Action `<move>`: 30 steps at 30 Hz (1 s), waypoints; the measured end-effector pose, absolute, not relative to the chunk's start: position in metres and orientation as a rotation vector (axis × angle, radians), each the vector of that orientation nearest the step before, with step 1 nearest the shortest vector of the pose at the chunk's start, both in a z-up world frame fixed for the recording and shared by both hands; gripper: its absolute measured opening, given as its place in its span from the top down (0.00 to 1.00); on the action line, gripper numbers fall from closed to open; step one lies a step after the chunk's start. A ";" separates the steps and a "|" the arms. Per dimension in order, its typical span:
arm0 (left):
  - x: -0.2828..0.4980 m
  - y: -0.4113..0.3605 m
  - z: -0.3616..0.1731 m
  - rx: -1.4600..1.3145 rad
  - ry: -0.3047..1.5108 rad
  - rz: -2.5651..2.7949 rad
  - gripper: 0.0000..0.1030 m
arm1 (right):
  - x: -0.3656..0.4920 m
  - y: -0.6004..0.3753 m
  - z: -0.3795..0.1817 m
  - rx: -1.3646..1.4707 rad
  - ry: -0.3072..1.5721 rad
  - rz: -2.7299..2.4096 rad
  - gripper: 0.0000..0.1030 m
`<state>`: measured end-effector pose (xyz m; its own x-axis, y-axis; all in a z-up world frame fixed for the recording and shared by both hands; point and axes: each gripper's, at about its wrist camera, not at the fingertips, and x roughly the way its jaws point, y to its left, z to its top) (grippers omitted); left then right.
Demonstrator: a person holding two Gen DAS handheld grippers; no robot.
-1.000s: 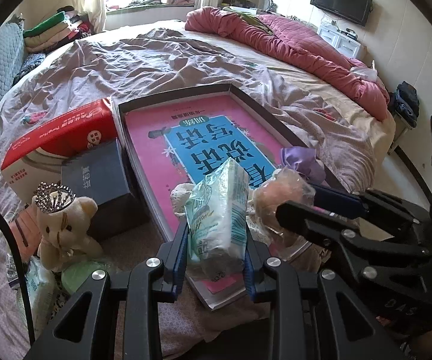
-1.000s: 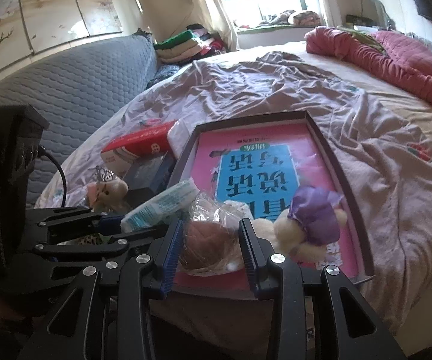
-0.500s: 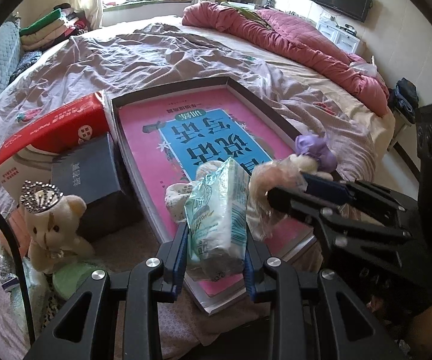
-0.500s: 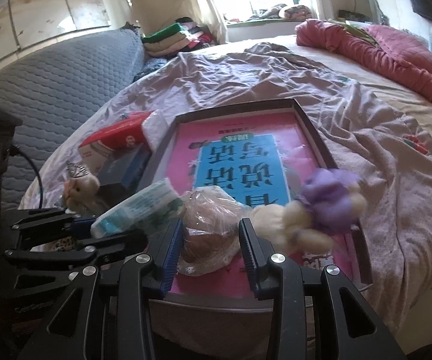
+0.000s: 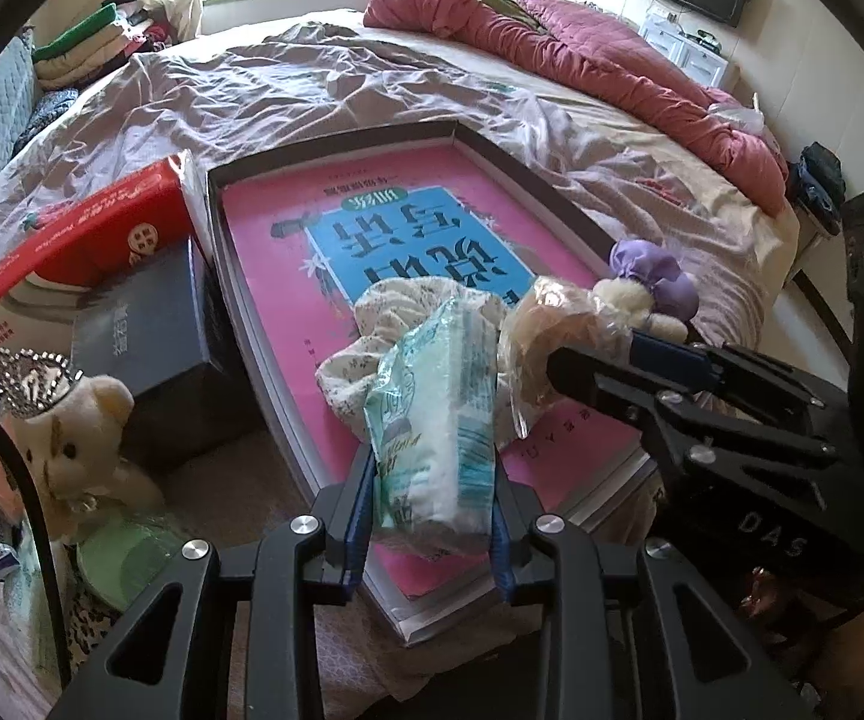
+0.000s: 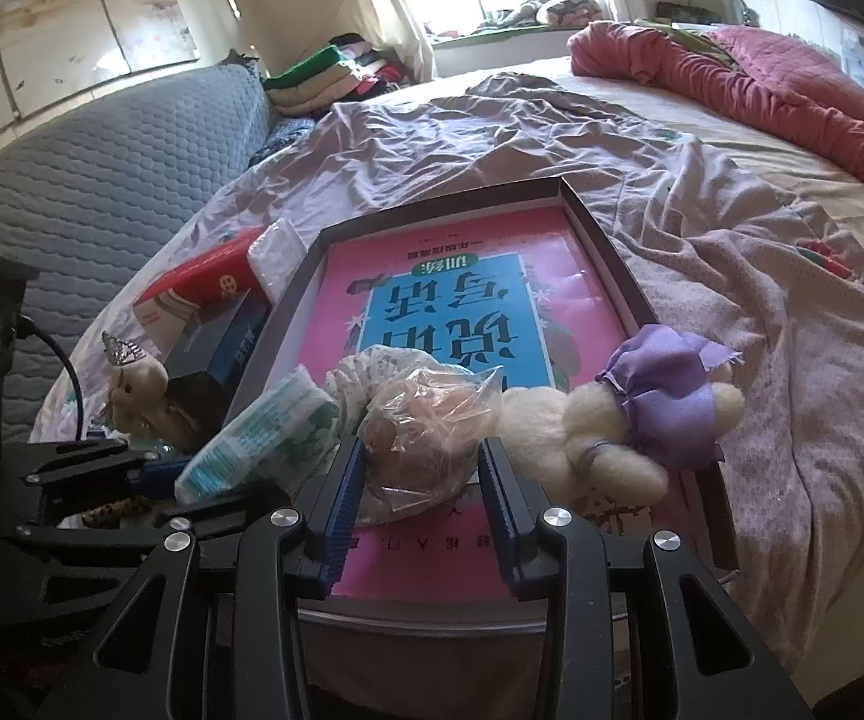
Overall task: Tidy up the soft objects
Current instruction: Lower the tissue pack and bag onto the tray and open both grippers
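Note:
My left gripper [image 5: 432, 480] is shut on a green-and-white tissue pack [image 5: 432, 408], held upright over the near end of the pink-lined box tray [image 5: 336, 144]. Just to its right, my right gripper [image 6: 423, 456] is shut on a clear plastic bag with a brownish soft lump [image 6: 426, 426] inside, low over the same end of the tray. In the tray lie a crumpled white floral cloth [image 5: 372, 324] and a cream plush in a purple dress [image 6: 624, 420], right beside the bag. The tissue pack [image 6: 264, 432] and the bag [image 5: 546, 318] nearly touch.
Left of the tray sit a red-and-white tissue box [image 5: 72, 240], a dark box [image 5: 144, 330], a cream bear with a silver crown [image 5: 66, 426] and a green pack [image 5: 120, 558]. A red quilt [image 5: 582, 60] lies at the bed's far side. A blue padded headboard [image 6: 102, 150] stands on the left.
My right gripper has sunk toward the tray with the bag, now close beside the purple-dressed plush. The left gripper has kept its hold on the tissue pack and barely moved.

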<state>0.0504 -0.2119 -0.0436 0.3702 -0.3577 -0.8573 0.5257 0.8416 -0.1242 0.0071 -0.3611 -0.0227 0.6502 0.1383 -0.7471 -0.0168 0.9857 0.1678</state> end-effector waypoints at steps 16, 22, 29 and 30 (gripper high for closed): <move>0.051 -0.211 -0.047 0.163 1.083 -0.585 0.61 | 0.001 -0.361 -0.020 0.157 0.863 0.079 0.58; 0.048 -0.210 -0.045 0.171 1.072 -0.578 0.54 | 0.001 -0.361 -0.017 0.155 0.861 0.076 0.57; 0.044 -0.209 -0.041 0.173 1.063 -0.583 0.52 | 0.000 -0.361 -0.014 0.154 0.861 0.069 0.55; 0.044 -0.208 -0.040 0.172 1.063 -0.584 0.51 | 0.000 -0.361 -0.013 0.154 0.859 0.070 0.55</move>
<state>0.0436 -0.2082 -0.0404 0.3520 -0.3682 -0.8605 0.5289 0.8368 -0.1417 -0.0005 -0.3611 -0.0134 0.6518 0.1230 -0.7484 0.0011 0.9866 0.1631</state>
